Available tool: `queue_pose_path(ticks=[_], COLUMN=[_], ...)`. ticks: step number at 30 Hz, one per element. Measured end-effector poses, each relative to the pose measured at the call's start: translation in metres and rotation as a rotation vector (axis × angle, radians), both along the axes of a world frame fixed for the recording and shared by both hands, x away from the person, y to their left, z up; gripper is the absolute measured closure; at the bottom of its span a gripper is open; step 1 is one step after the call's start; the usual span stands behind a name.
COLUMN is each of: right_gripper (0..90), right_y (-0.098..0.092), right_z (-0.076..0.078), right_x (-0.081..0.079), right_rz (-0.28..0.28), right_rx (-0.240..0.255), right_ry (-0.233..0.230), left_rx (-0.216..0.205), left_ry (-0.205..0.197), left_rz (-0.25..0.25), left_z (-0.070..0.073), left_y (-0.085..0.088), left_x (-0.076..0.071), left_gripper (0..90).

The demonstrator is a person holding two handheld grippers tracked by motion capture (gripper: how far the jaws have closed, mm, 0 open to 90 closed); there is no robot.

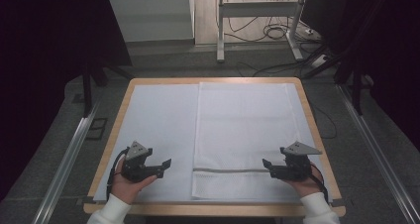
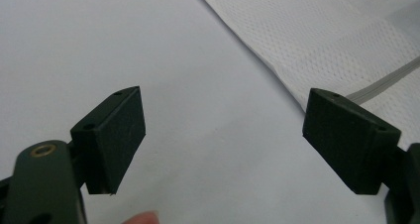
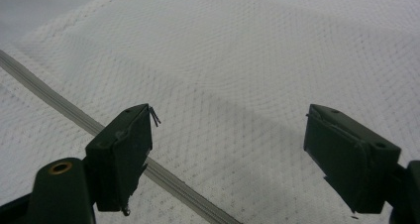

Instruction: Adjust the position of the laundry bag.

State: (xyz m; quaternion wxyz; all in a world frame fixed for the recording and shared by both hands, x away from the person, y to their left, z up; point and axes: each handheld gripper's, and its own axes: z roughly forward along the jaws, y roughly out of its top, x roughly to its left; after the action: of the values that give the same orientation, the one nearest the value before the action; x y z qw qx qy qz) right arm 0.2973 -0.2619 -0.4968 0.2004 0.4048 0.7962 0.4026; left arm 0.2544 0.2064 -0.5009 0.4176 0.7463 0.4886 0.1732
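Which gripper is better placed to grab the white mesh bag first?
Right, probably. The right gripper hovers open over the white mesh bag, near its grey zipper. The left gripper is open over the bare white table cover, beside the bag's edge.

The high view was taken from above the near edge of the table (image 1: 113, 130), facing forward and down, with the floor beyond included. The left gripper view was taken close above the table's white cover (image 2: 99, 40), toward the mesh bag (image 2: 337, 30). The right gripper view was taken close over that bag. The bag's zipper band (image 3: 74, 116) was shared by all three views.
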Motion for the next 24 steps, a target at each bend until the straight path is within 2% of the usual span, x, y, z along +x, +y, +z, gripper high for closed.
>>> queue_pose_path(ticks=[3,5,8,10,11,15,19,24], right_gripper=[17.5,17.5,17.7,17.9,18.5,19.0,19.3,19.7], right_y=[-0.001,-0.001,0.0,0.0,-0.002,-0.003,-0.005,-0.006], right_z=[0.001,0.002,0.005,0.005,0.0,-0.007,-0.006,-0.002], right_x=[0.001,0.001,0.003,0.004,0.006,0.005,0.006,0.003], right_rz=[-0.009,0.005,0.021,0.019,0.016,0.035,0.025,0.005], right_rx=[0.032,0.053,0.046,0.047,0.043,0.002,0.009,0.015], right_ry=[0.012,0.019,0.017,0.021,0.044,0.053,0.045,0.027], left_rx=[0.013,0.026,0.02,0.02,0.021,0.034,0.029,0.045], left_ry=[0.015,0.015,0.029,0.03,0.029,0.013,0.02,0.023], left_rz=[0.037,0.067,0.083,0.083,0.083,0.07,0.058,0.067], left_z=[0.0,-0.002,-0.003,-0.003,-0.002,0.003,0.004,0.004], left_y=[-0.001,-0.001,-0.001,-0.002,-0.006,-0.015,-0.016,-0.012], left_x=[-0.001,-0.002,-0.003,-0.002,0.001,0.004,0.004,0.001], left_gripper=[16.8,17.8,18.4,18.7,18.8,20.6,19.1,21.4])
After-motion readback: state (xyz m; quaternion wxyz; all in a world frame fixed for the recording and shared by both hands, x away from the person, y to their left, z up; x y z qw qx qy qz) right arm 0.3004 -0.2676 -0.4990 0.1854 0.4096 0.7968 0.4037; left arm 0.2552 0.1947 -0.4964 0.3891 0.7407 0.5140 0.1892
